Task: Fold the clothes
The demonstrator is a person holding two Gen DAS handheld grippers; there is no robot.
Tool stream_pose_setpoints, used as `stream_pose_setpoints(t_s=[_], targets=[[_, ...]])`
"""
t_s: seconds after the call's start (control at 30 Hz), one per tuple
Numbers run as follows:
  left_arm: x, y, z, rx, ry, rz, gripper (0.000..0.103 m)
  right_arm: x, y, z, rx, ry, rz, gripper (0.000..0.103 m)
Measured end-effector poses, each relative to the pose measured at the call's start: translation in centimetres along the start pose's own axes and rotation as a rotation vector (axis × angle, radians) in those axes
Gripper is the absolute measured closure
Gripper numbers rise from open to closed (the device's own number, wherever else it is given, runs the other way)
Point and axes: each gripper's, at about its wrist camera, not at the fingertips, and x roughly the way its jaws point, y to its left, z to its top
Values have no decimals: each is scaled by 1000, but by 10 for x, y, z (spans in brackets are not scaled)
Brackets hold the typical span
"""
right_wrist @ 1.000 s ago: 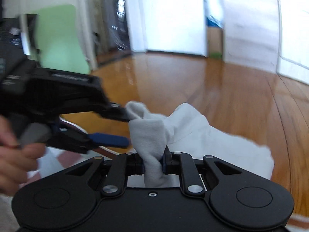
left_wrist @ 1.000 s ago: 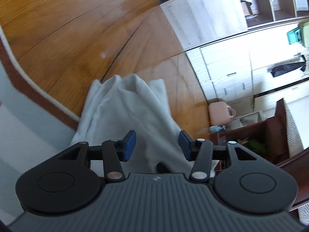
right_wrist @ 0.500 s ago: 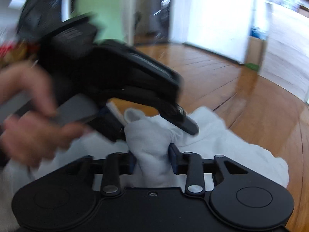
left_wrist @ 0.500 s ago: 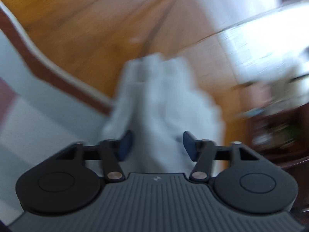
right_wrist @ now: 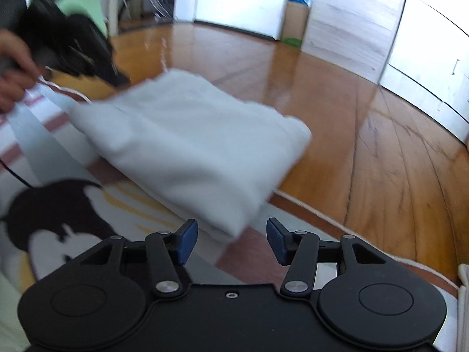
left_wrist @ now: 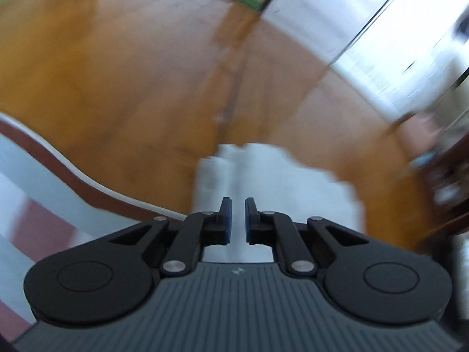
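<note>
The left gripper points steeply downward, its two blue-padded fingers drawn close with only a narrow slit between them, and the jaws are closing. From the right wrist view its black body sits at upper left (blurred), gripped by a bare hand whose fingers wrap the handle. The right gripper also tilts downward; its jaws are opening, the blue pads standing well apart and pressing on nothing.
</note>
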Motion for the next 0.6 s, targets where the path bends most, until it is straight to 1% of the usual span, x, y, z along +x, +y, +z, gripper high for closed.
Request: stream_pose_setpoints(t_s=[0.03,0.07,0.1,0.13,0.2,0.23,0.27,0.37,0.4,0.47,0.53,0.6], targets=[[-2,-2,-2,12,12,-37,85,10,0,1,1,12,0,45],[-1,-8,-4,44,36,-53,76,16,0,2,7,15,5,45],[0,-14,-7,77,60,-68,71,21,0,4,27,8,10,45],[5,-19,-11,112,93,-61,68,22,-1,5,60,-9,19,45],[23,-28,-19,192,186,21,68,23,-5,7,133,-44,37,45],[31,-32,-23,235,223,79,72,23,-8,9,184,-59,46,45],[38,-34,-27,278,236,138,72,23,-11,11,219,-69,48,45],[49,-40,-30,375,219,220,73,29,-14,10,219,-66,13,69],[52,-44,-32,413,210,248,73,30,-12,8,188,-54,-6,74],[55,-53,-37,491,194,298,73,29,-7,4,142,-45,-38,79],[52,-53,-35,494,191,312,73,27,-3,0,122,-24,-67,85],[47,-51,-32,479,191,316,73,28,-5,-5,128,12,-69,92]])
